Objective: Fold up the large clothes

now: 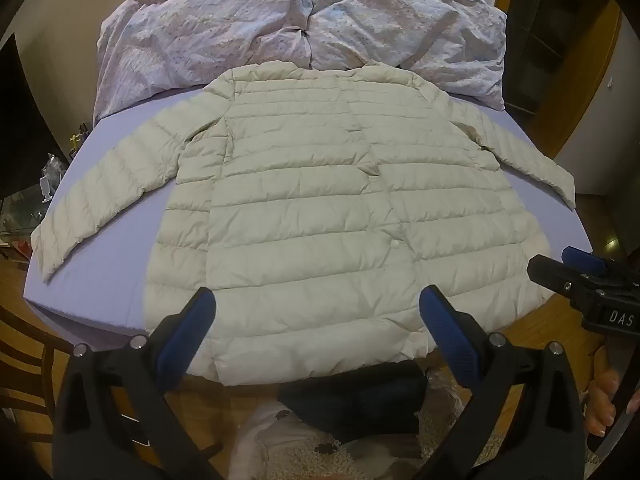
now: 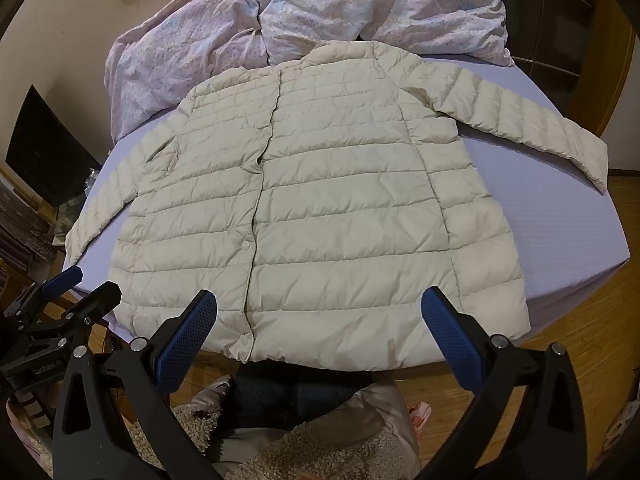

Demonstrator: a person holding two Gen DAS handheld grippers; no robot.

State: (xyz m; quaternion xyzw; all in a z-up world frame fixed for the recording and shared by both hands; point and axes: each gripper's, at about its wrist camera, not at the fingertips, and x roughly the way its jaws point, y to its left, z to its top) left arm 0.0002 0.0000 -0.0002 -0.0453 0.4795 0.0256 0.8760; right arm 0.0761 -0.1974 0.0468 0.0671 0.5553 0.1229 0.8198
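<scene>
A cream quilted puffer jacket (image 1: 320, 208) (image 2: 320, 200) lies flat, front up and snapped shut, on a lavender-sheeted bed (image 1: 108, 264) (image 2: 560, 208). Both sleeves spread out to the sides, and the hem hangs slightly over the near bed edge. My left gripper (image 1: 318, 308) hovers open above the hem's left half with nothing between its fingers. My right gripper (image 2: 320, 304) hovers open above the hem's right half, also holding nothing. Each gripper shows in the other's view: the right gripper (image 1: 556, 264) at the right edge, the left gripper (image 2: 94, 282) at the lower left.
A crumpled floral duvet (image 1: 304, 32) (image 2: 320, 8) is heaped at the head of the bed, touching the collar. Wooden floor (image 2: 580, 320) surrounds the bed. A person's dark trousers (image 2: 296, 396) and fleecy garment show below. A dark screen (image 2: 44, 152) stands at the left.
</scene>
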